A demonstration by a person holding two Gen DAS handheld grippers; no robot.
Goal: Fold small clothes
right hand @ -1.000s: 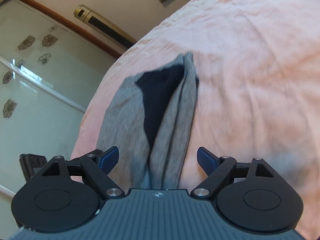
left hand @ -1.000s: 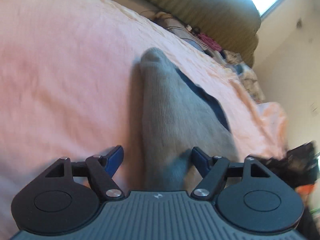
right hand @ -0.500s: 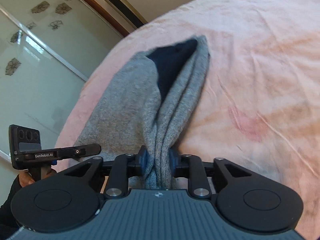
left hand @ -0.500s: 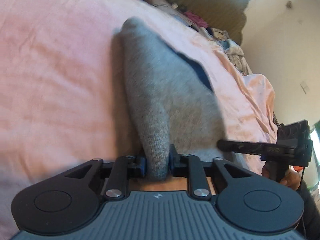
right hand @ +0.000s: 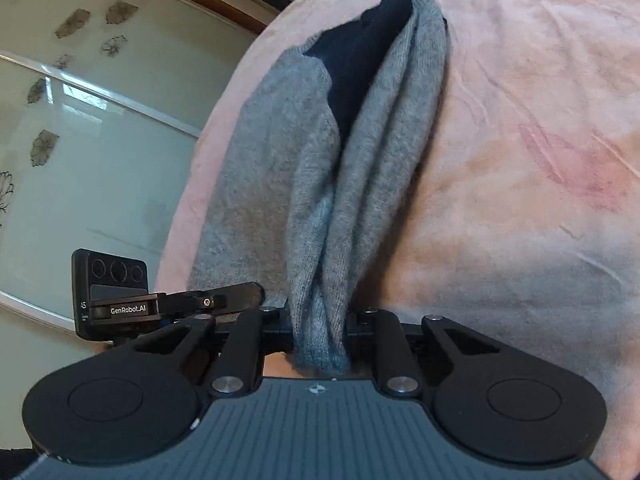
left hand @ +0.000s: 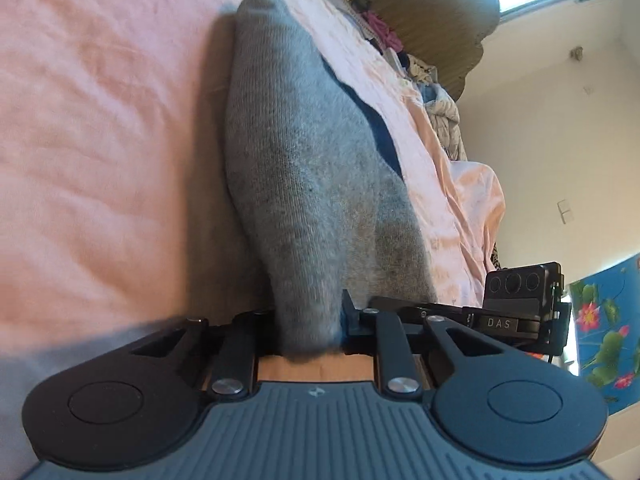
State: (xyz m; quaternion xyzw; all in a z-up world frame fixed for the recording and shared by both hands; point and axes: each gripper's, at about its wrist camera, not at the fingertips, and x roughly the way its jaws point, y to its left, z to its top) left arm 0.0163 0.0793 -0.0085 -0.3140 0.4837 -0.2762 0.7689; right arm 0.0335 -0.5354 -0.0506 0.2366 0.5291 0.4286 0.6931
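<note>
A grey sock (left hand: 304, 160) with a dark navy part (left hand: 376, 128) lies stretched on the pink bedspread (left hand: 100, 140). My left gripper (left hand: 310, 326) is shut on the sock's near end and holds it a little above the bed. In the right wrist view the same grey sock (right hand: 360, 168) shows its navy part (right hand: 356, 68) at the far end. My right gripper (right hand: 320, 328) is shut on a bunched end of it. Each gripper shows in the other's view, the right (left hand: 516, 304) and the left (right hand: 120, 292).
The pink bedspread (right hand: 520, 140) fills most of both views. A pile of clothes (left hand: 432, 84) and a dark headboard (left hand: 420, 8) lie at the bed's far end. A glass sliding door (right hand: 80, 140) stands to the left of the bed.
Both grippers were open around the sock's ends a second ago. They have closed on the sock and lifted its near ends off the bed.
</note>
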